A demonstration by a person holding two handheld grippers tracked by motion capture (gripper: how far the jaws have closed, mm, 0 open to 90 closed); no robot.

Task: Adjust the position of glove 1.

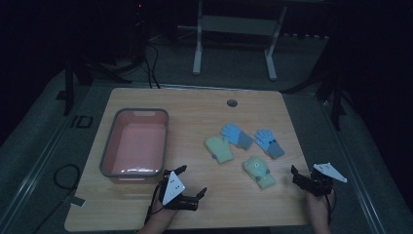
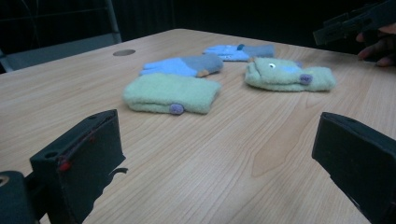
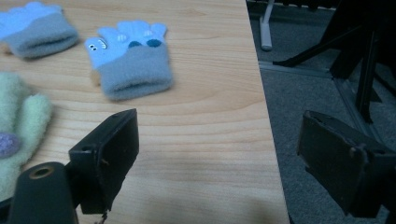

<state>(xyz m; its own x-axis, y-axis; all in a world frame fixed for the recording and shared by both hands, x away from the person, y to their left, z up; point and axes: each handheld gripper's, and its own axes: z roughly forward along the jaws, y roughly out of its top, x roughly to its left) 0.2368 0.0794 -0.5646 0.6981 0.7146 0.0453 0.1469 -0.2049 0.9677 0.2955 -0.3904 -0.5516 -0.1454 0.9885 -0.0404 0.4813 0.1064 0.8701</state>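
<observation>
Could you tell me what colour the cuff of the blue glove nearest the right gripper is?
Grey; the cuff shows best in the right gripper view.

Four small knitted gloves lie flat on the table (image 1: 195,107), none stacked. A pale green glove (image 1: 219,148) lies just left of a blue glove with a grey cuff (image 1: 237,135), apparently touching it. A second blue, grey-cuffed glove (image 1: 269,142) lies further right, apart. A second green glove (image 1: 259,171), with a face motif, lies nearest the front edge.
</observation>
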